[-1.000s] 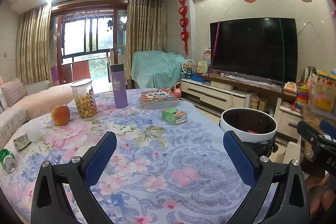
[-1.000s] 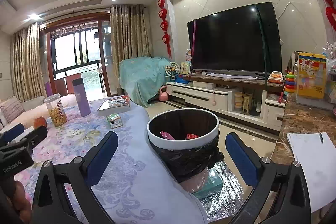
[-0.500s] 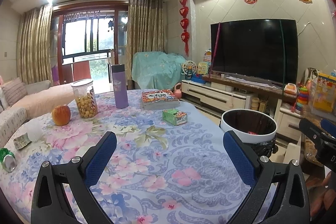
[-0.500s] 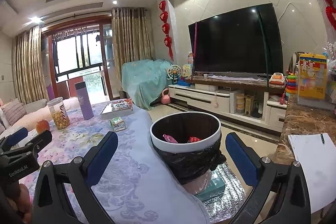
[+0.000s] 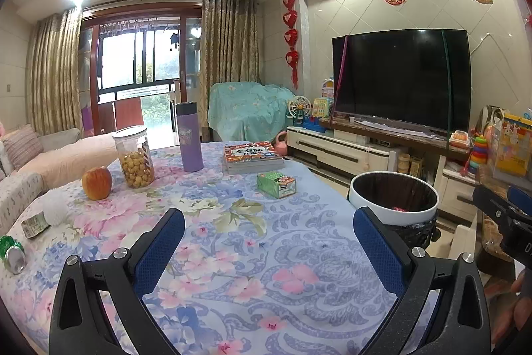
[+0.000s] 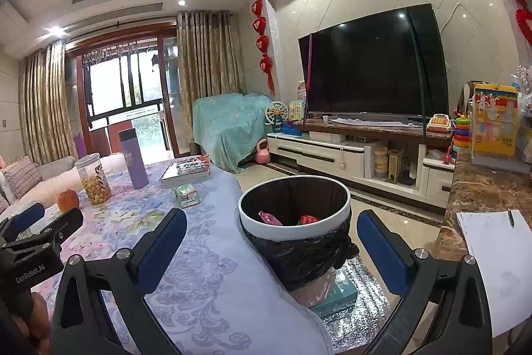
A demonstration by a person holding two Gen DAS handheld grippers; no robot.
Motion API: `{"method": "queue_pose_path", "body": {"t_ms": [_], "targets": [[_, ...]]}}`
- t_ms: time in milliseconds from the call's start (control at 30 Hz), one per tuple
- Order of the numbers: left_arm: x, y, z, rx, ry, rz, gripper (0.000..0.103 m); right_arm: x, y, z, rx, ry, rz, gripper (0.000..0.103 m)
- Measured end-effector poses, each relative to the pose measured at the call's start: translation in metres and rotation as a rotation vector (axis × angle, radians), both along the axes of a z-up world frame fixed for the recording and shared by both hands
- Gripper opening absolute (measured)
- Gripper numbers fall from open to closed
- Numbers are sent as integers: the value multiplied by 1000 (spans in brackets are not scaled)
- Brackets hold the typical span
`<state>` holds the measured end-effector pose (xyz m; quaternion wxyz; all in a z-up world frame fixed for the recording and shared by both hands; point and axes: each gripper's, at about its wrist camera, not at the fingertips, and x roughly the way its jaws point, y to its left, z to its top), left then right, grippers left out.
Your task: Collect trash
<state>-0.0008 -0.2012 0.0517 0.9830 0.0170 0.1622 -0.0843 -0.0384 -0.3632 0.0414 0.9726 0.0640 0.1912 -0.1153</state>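
Barely anything's shifted since a second ago, just a slight drift, both grippers (left (image 5: 268,242), right (image 6: 272,242)) hovering with fingers wide and empty, so the left should probably reach for the can (image 5: 12,253) at the tabletop (image 5: 299,271) edge, then carry it level to the bin (image 6: 294,215).

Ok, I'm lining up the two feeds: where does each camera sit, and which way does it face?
Left wrist: on the open left gripper above the floral table, facing the TV wall; the right gripper shows at the right edge.
Right wrist: on the open right gripper at the table's edge, facing the trash bin; the left gripper shows at the left edge.
Shared: bin, green carton, purple bottle, TV.
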Motion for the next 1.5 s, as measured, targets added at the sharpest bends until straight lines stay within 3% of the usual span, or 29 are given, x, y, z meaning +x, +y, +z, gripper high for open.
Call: {"method": "queue_pose_path", "body": {"t_ms": [1500], "targets": [[5,4,-6,5,11,-13,103,1,7,-1,7,2,14,103]]}}
